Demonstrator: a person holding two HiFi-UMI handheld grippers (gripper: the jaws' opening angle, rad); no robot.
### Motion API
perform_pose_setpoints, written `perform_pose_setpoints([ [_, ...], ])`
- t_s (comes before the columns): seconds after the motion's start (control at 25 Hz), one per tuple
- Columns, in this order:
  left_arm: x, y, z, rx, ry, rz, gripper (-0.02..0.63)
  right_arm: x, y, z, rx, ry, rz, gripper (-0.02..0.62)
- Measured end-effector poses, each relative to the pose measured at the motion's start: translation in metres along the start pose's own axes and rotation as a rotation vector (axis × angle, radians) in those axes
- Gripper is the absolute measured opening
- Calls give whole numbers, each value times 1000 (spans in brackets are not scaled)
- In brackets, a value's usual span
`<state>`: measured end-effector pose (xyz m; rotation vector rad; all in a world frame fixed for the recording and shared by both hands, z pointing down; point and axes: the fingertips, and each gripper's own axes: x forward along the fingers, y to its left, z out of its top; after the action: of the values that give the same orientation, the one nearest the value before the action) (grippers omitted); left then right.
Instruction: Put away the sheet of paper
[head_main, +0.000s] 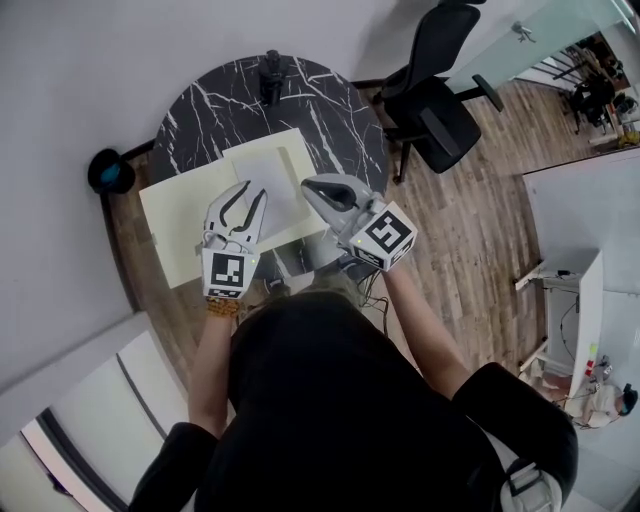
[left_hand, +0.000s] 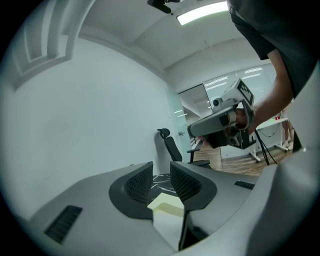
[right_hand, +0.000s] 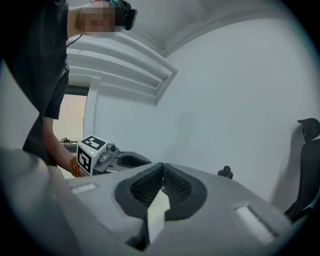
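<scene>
Pinching flat sheet (head_main: 258, 180) at right edge, right claw (head_main: 308, 189).

Bright, even indoor light fills all three views, and a ceiling light strip (left_hand: 200, 12) burns out to white in the left gripper view. Both gripper views bend strongly and go black at the corners. Close to the lens, the left gripper (left_hand: 161, 181), the right gripper (right_hand: 162, 172) and the sheet of paper (right_hand: 157, 212) pinched in its jaws are out of focus, while the head view is sharp.
</scene>
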<state>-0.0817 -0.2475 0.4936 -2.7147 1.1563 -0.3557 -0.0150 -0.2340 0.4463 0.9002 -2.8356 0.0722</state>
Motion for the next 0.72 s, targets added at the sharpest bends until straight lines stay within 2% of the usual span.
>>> perform_pose_setpoints([
  [0.08, -5, 1, 16, -26, -33, 8, 120, 2, 4, 4, -5, -9, 8, -2],
  [0.2, -13, 6, 30, -168, -82, 44, 117, 5, 8, 11, -19, -23, 10, -2],
  [0.24, -16, 7, 30, -190, -95, 57, 115, 6, 10, 12, -26, -24, 4, -2],
  [0.44, -33, 3, 39, -178, -95, 145, 97, 13, 16, 14, -64, -14, -51, -2],
  [0.72, -49, -1, 40, -197, -96, 155, 48, 16, 28, 16, -78, -21, -119, -2],
])
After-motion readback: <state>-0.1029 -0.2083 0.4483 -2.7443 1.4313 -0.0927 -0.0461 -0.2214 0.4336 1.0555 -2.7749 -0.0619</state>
